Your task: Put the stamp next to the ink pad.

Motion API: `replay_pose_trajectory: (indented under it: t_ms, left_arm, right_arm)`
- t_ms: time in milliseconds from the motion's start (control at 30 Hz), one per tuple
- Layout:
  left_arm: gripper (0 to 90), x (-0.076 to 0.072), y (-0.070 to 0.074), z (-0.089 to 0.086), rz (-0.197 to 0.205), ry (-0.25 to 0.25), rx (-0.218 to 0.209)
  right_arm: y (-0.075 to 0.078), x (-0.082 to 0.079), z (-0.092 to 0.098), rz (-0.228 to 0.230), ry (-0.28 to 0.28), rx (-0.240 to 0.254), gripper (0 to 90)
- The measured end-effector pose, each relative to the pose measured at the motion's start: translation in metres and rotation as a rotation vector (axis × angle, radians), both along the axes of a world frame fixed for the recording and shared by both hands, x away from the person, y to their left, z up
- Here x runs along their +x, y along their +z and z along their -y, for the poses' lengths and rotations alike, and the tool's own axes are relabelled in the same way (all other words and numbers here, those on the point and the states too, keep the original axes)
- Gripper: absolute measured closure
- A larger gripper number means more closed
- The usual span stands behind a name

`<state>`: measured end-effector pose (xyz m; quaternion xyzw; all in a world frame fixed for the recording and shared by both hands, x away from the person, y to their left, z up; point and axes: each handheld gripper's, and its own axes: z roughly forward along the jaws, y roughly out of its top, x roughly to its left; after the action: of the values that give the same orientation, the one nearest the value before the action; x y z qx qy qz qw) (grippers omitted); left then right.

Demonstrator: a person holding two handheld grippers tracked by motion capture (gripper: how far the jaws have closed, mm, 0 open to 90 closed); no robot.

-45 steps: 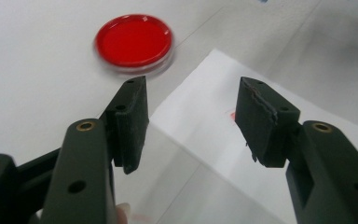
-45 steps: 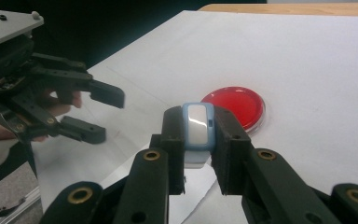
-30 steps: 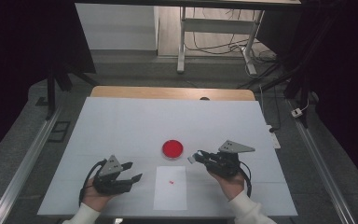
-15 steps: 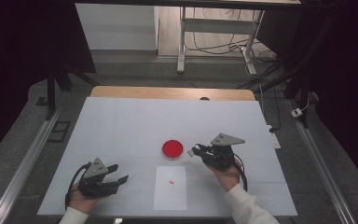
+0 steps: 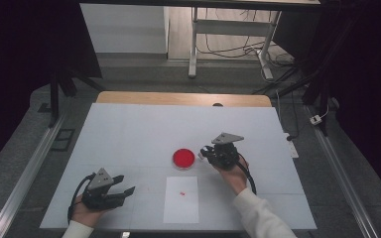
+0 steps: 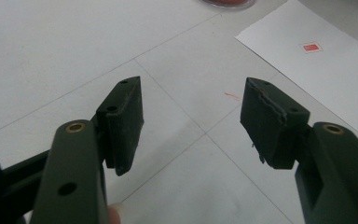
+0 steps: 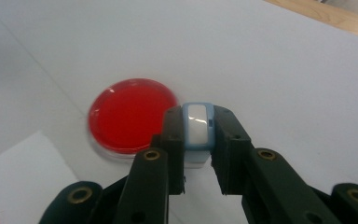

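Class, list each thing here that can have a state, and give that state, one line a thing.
left gripper: open, nothing between its jaws.
right gripper: shut on the small blue and white block.
red dish: flat on the table.
paper sheet: flat, one small red mark on it.

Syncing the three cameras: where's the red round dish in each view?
High view: red round dish mid-table, just left of the right tongs.
Left gripper view: a red sliver at the top edge, right of centre.
Right gripper view: left of centre, beyond the tongs' tips.
Shared landmark: the white paper sheet with a red mark.
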<state>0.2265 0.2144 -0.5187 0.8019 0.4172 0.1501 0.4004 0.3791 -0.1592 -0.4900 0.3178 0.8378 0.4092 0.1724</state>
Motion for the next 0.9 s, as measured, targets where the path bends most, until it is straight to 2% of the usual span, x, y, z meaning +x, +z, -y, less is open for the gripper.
replay_pose_trajectory:
  t_ms: [200,433,500,700,900]
  left_arm:
    - [38.8,0.001,-0.001,0.0,-0.002,0.0,0.0]
    - [38.7,0.001,-0.001,0.0,-0.004,-0.001,-0.001]
    - [38.7,0.001,-0.001,0.0,-0.004,0.0,0.0]
    - [38.6,0.003,-0.002,0.0,-0.004,-0.001,-0.001]
    - [38.5,0.005,-0.002,-0.001,-0.002,-0.002,-0.003]
  right_arm:
    - [-0.01,0.012,-0.003,-0.031,-0.022,-0.023,75.1]
    - [-0.012,0.014,-0.006,-0.021,-0.011,-0.037,74.4]
    - [-0.011,0.013,-0.005,-0.015,-0.008,-0.03,70.7]
    - [-0.002,0.005,0.005,0.034,-0.001,0.03,54.4]
    - [0.004,-0.016,0.034,0.073,-0.011,0.079,48.7]
